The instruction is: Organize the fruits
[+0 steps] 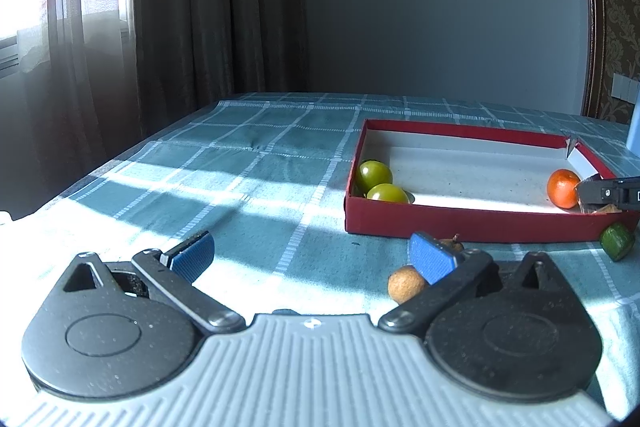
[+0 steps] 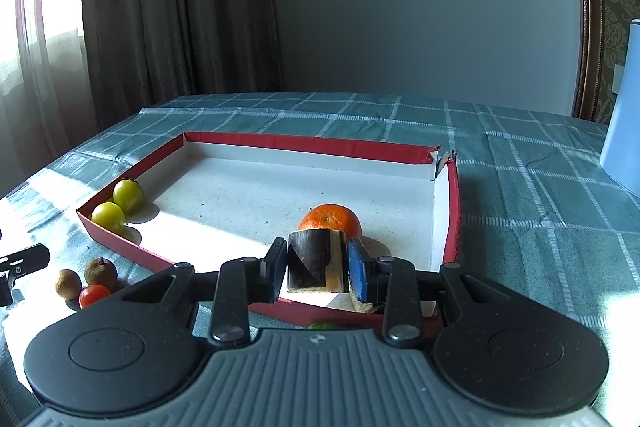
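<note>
Hard daylight from the curtained window (image 1: pixel 36 7) at left, blown-out patches on the tablecloth (image 1: pixel 256 195) and the box floor (image 2: pixel 256 203). Fruits cast short dark shadows. Back wall dim, fisheye bends edges, corners vignette black, near gripper bodies slightly soft.

The checked tablecloth (image 1: pixel 280 147) (teal) bears a red box (image 1: pixel 460 223) and loose fruits (image 2: pixel 86 281).

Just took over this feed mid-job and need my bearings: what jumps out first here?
The shallow red cardboard box with a white floor sits on the teal checked tablecloth, holding two round green fruits in its left near corner and an orange mandarin near its right wall. The right gripper is clamped on a dark wedge-shaped piece over the box, while the left gripper is open above the cloth.
</note>
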Motion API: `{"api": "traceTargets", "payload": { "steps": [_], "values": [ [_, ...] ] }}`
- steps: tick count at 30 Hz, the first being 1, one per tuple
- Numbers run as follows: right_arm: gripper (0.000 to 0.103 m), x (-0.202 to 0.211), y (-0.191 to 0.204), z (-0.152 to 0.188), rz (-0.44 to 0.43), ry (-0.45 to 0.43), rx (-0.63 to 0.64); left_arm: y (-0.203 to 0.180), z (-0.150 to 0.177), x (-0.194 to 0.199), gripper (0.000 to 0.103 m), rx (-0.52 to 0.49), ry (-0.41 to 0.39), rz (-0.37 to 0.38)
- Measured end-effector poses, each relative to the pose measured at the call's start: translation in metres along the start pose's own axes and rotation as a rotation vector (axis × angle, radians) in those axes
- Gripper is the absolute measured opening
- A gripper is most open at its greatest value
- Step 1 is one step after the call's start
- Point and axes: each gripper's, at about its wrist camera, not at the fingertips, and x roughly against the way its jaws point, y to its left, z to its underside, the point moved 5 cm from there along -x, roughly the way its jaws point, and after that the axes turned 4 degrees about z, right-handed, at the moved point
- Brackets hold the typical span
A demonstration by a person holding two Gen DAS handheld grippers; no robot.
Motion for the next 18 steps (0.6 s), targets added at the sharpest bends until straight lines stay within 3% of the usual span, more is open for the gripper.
{"api": "traceTargets", "payload": {
  "steps": [18],
  "values": [
    [0.032,0.0,0.005,0.0038,0.046,-0.016,0.067,0.0003,0.0015,-0.0024,0.103,-0.008,0.019,-0.018]
  ]
}}
